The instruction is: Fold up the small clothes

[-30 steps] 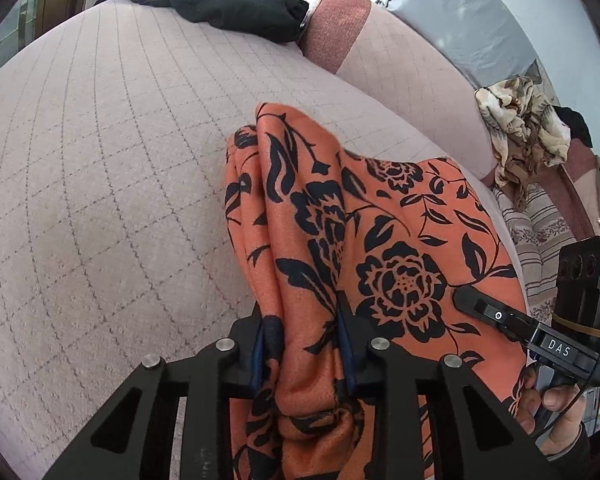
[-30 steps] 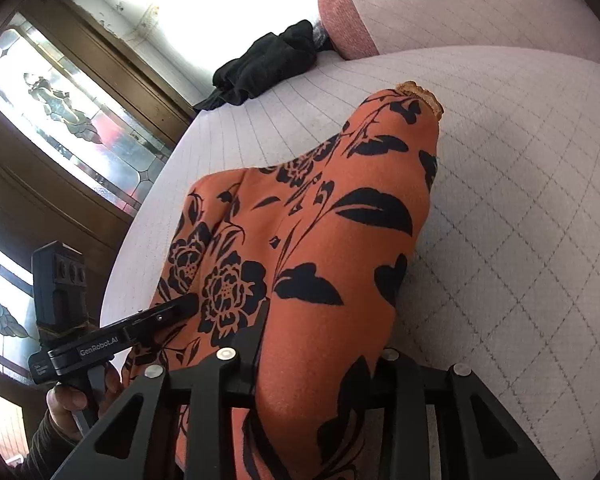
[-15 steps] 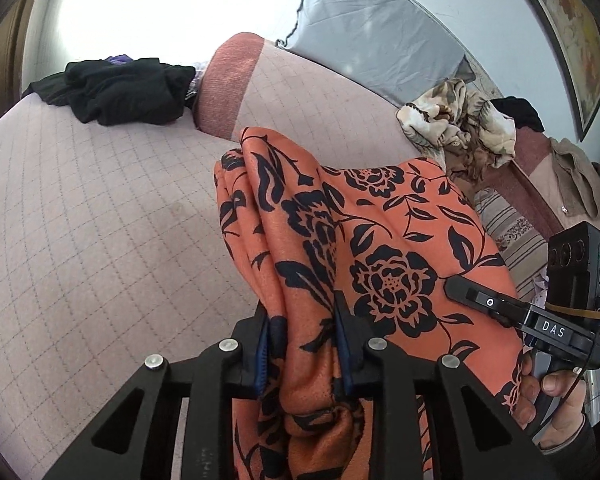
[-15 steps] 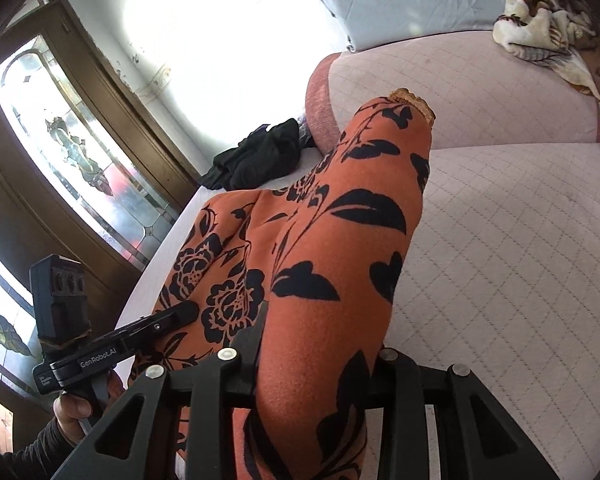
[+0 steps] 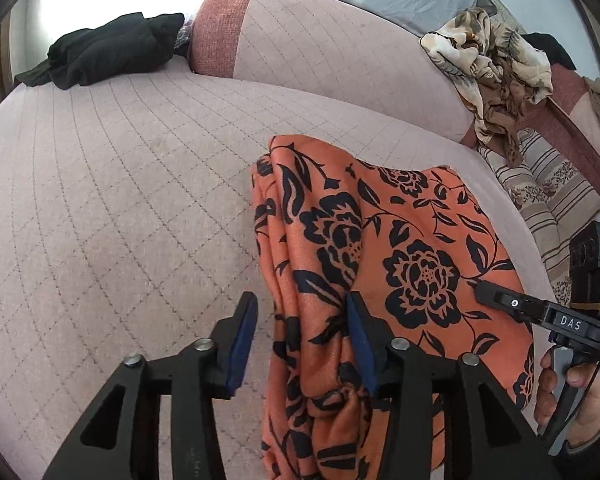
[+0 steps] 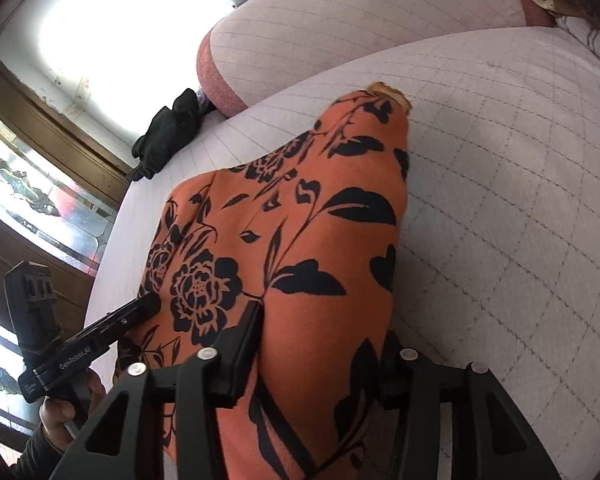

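Observation:
An orange garment with a black flower print (image 5: pixel 400 264) lies on the pink quilted sofa seat (image 5: pixel 120 200); it also fills the right wrist view (image 6: pixel 308 240). My left gripper (image 5: pixel 296 336) is open, its blue-padded jaws spread, with the bunched edge of the garment lying loose between them against the right pad. My right gripper (image 6: pixel 320 344) also looks spread apart, with garment fabric lying over and between its fingers; its right finger is mostly hidden under the cloth. Each gripper shows in the other's view, the right (image 5: pixel 540 316) and the left (image 6: pixel 100 340).
A black garment (image 5: pixel 100 52) lies at the far left of the seat. A pink backrest cushion (image 5: pixel 320 40) runs behind. A beige patterned cloth (image 5: pixel 496 60) is heaped on the backrest at right. A striped cushion (image 5: pixel 552 196) lies at right. A stained-glass door (image 6: pixel 28 184) stands left.
Both grippers came down with the garment from a raised hold to the seat. The left jaws, shut on the fabric before, have opened. The right jaws have spread too.

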Action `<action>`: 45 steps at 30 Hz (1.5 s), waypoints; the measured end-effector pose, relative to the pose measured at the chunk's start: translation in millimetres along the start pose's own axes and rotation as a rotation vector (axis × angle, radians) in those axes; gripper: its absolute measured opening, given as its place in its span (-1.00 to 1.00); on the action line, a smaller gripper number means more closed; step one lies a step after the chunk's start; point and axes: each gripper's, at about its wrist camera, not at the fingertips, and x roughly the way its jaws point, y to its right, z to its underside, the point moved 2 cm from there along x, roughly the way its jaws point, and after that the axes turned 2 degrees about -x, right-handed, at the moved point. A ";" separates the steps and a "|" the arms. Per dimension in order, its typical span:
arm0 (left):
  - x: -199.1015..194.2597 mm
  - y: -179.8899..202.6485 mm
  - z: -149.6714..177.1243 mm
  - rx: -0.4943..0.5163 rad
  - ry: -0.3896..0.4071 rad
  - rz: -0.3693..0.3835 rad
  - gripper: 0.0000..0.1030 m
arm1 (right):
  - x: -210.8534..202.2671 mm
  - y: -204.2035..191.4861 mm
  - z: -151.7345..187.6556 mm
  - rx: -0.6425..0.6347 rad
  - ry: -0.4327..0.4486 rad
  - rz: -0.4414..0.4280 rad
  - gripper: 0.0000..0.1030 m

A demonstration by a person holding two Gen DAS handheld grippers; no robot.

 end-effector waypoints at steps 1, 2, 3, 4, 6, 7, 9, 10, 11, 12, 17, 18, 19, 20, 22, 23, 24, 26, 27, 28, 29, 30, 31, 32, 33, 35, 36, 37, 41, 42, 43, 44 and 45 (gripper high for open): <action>-10.5 -2.7 1.8 0.007 0.021 -0.008 -0.02 | -7.7 0.9 -0.1 0.002 0.023 0.024 0.21; -19.6 -3.7 2.6 0.017 0.040 -0.032 0.00 | -17.4 0.7 -1.2 -0.001 0.050 0.053 0.21; -27.7 -3.3 3.6 0.029 0.058 -0.062 0.04 | -29.1 1.1 -2.6 -0.004 0.082 0.095 0.21; -35.3 -3.1 5.4 0.039 0.074 -0.073 0.05 | -41.4 -0.7 -3.0 -0.006 0.123 0.141 0.22; -42.3 -0.7 9.8 0.038 0.086 -0.066 0.12 | -61.6 -14.1 -6.6 -0.029 0.202 0.134 0.24; -41.4 0.4 12.3 0.041 0.080 -0.067 0.13 | -66.9 -24.3 -8.6 -0.048 0.217 0.104 0.28; -29.0 -1.4 16.9 0.055 0.045 -0.097 0.13 | -68.5 -40.4 -7.7 -0.096 0.203 0.030 0.40; -21.8 -4.0 19.0 0.057 0.026 -0.113 0.13 | -60.8 -48.2 -6.0 -0.114 0.173 -0.004 0.47; -14.3 -4.8 20.8 0.051 0.002 -0.123 0.13 | -47.4 -52.9 -4.1 -0.124 0.129 -0.020 0.48; -11.0 -6.5 22.0 0.036 -0.014 -0.123 0.14 | -32.4 -50.7 -1.8 -0.117 0.079 -0.004 0.48; -28.3 -4.2 19.7 0.038 0.022 -0.133 0.16 | -30.4 -50.2 4.7 -0.096 0.084 0.042 0.49; -31.6 -3.8 19.7 0.044 0.029 -0.135 0.16 | -37.0 -57.2 6.8 -0.117 0.092 0.032 0.49; -34.4 -4.0 20.1 0.042 0.031 -0.135 0.17 | -40.2 -64.3 7.1 -0.135 0.103 0.029 0.49; -36.4 -4.9 20.8 0.036 0.030 -0.134 0.17 | -41.0 -73.5 8.2 -0.144 0.116 0.026 0.49; -41.7 -6.2 23.3 0.025 0.030 -0.136 0.17 | -33.6 -72.9 12.8 -0.124 0.106 0.024 0.54; -43.6 -6.0 24.4 0.024 0.029 -0.138 0.17 | -25.5 -67.0 14.9 -0.099 0.080 0.041 0.54; -45.5 -5.3 25.4 0.023 0.028 -0.140 0.17 | -13.8 -59.9 16.6 -0.068 0.041 0.057 0.54; -50.9 -4.2 27.4 0.029 0.026 -0.140 0.17 | -10.3 -55.0 19.0 -0.054 0.039 0.075 0.54; -54.7 -3.3 28.6 0.034 0.032 -0.142 0.22 | -17.1 -60.2 18.9 -0.060 0.057 0.075 0.54; -56.9 -1.4 29.1 0.039 0.043 -0.150 0.33 | -25.9 -67.6 19.1 -0.075 0.077 0.067 0.54; -61.9 0.0 30.0 0.040 0.057 -0.162 0.38 | -35.7 -76.1 20.0 -0.100 0.094 0.065 0.54; -68.1 1.5 31.6 0.043 0.072 -0.173 0.42 | -45.5 -84.1 21.4 -0.126 0.110 0.082 0.54; -75.1 3.7 33.8 0.049 0.089 -0.177 0.48 | -55.0 -91.9 24.6 -0.149 0.131 0.104 0.59; -82.1 5.7 36.7 0.056 0.106 -0.183 0.53 | -64.8 -96.8 29.3 -0.168 0.148 0.126 0.65; -89.1 7.2 39.6 0.058 0.121 -0.201 0.63 | -73.0 -100.6 35.5 -0.188 0.160 0.158 0.74; -102.8 10.0 46.7 0.056 0.159 -0.241 0.75 | -85.3 -105.7 51.4 -0.212 0.167 0.231 0.75; -108.4 11.1 50.6 0.053 0.172 -0.256 0.79 | -90.1 -105.9 59.6 -0.214 0.166 0.258 0.75; -112.0 12.3 54.6 0.051 0.169 -0.278 0.80 | -93.8 -105.3 67.4 -0.210 0.161 0.283 0.75; -118.7 21.2 68.5 0.081 0.141 -0.309 0.80 | -105.9 -103.1 92.6 -0.196 0.144 0.375 0.89; -120.9 24.2 72.0 0.085 0.140 -0.313 0.80 | -110.5 -105.2 98.1 -0.205 0.154 0.380 0.90; -123.0 27.6 75.4 0.089 0.140 -0.311 0.80 | -114.9 -108.0 102.9 -0.214 0.162 0.391 0.95; -125.7 30.7 78.6 0.088 0.141 -0.303 0.80 | -119.3 -110.2 106.9 -0.220 0.171 0.405 1.00; -128.9 34.1 81.4 0.089 0.146 -0.297 0.80 | -123.6 -112.2 110.4 -0.223 0.182 0.417 1.00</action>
